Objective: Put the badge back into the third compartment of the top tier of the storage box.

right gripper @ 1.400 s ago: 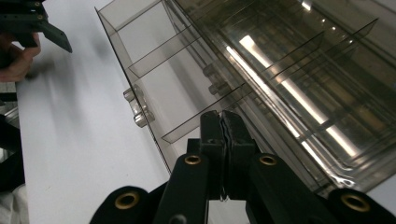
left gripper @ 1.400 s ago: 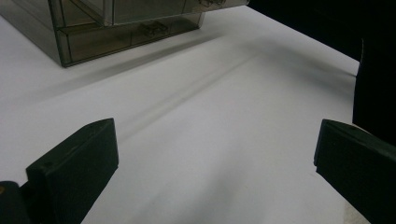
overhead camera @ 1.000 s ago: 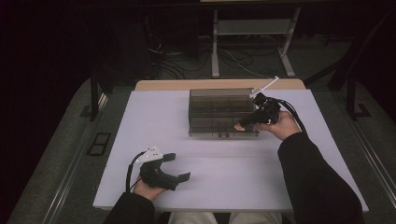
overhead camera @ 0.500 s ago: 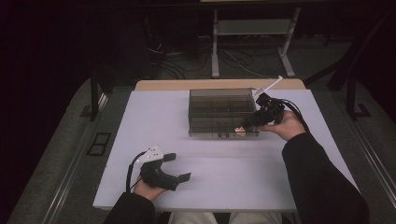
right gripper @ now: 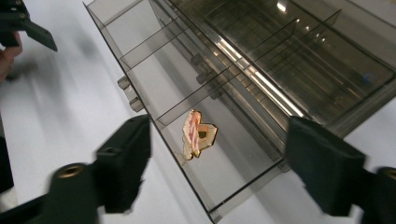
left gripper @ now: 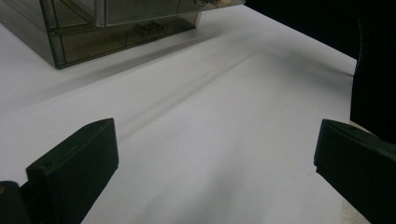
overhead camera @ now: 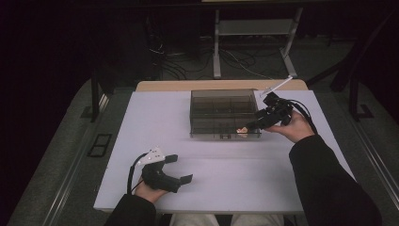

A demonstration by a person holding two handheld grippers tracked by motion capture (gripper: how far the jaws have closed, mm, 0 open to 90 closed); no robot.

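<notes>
Box (overhead camera: 225, 113), smoky clear plastic w/ dividers, sits at far centre of white table (overhead camera: 141, 122). Small pink-orange piece (right gripper: 198, 133) lies in box's near-right compartment, at front corner. Right gripper (overhead camera: 256, 123) hovers just over that corner, tilted down; fingers (right gripper: 123, 156) spread wide either side of piece, holding nothing, not touching it. Left gripper (overhead camera: 181, 168) rests near table's front-left edge, well apart from box; fingers (left gripper: 74, 163) wide open, empty, bare table between them.
</notes>
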